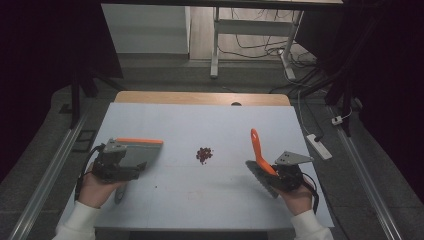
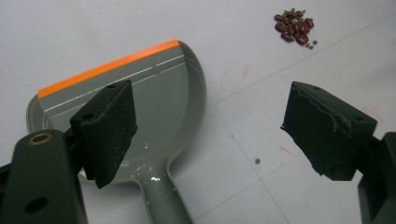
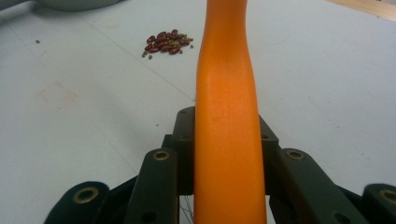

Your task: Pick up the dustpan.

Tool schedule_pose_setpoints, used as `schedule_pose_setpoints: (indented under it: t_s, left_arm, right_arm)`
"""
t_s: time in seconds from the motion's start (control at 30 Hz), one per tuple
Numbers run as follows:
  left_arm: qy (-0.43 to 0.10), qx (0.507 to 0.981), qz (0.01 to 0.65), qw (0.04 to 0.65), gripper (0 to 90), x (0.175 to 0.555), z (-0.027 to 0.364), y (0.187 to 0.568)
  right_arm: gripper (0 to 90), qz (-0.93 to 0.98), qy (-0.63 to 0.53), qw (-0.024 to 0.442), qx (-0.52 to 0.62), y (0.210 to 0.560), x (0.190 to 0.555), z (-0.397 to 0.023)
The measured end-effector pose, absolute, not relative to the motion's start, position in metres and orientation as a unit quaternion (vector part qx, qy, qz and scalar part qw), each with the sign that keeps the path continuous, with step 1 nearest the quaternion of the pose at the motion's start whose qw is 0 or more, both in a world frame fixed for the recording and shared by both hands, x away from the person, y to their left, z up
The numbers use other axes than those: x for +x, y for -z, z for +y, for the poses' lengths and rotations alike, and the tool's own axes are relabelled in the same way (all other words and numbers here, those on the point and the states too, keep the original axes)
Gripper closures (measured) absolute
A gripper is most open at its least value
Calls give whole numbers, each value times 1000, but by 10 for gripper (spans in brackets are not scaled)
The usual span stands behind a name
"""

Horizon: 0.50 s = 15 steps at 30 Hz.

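Observation:
A grey dustpan [image 1: 137,154] with an orange front lip lies flat on the white table [image 1: 210,200] at the left, and its pan [image 2: 159,93] sits under my left jaw. My left gripper [image 1: 125,167] hovers over the dustpan's handle end, jaws wide open [image 2: 210,116], gripping nothing. A small heap of red and green beans [image 1: 204,154] lies mid-table [image 2: 294,27] [image 3: 167,43]. At the right, my right gripper [image 1: 280,175] is shut [image 3: 226,126] on the orange handle of a brush [image 1: 256,147], which points away from the person; its grey bristles hang beside the gripper.
One stray bean [image 2: 257,161] lies between the pan and the heap. The table's wooden far edge [image 1: 200,97] borders grey floor, where a power strip [image 1: 319,146] lies at the right. A desk frame with cables [image 1: 250,30] stands behind.

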State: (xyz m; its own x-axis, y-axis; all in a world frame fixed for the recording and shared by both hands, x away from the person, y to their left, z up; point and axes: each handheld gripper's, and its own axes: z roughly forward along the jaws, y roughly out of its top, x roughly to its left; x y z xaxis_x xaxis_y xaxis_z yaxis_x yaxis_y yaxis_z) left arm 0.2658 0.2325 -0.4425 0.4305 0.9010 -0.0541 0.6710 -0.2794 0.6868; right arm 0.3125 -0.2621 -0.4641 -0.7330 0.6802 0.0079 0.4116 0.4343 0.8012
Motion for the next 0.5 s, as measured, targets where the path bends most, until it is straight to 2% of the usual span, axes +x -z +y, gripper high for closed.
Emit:
schedule_pose_setpoints:
  t_s: [0.1,0.2,0.4,0.5]
  left_arm:
    - [-174,782,510,314,161,262,237,447]
    - [-200,773,527,291,153,259,242,452]
    - [-204,757,548,294,148,256,256,452]
    - [-219,754,555,276,147,255,256,452]
  right_arm:
    - [703,831,-417,162,330,464,313,-263]
    - [703,832,-415,163,330,465,313,-262]
    - [703,832,-416,162,328,465,312,-261]
    - [703,834,-415,160,327,466,313,-260]
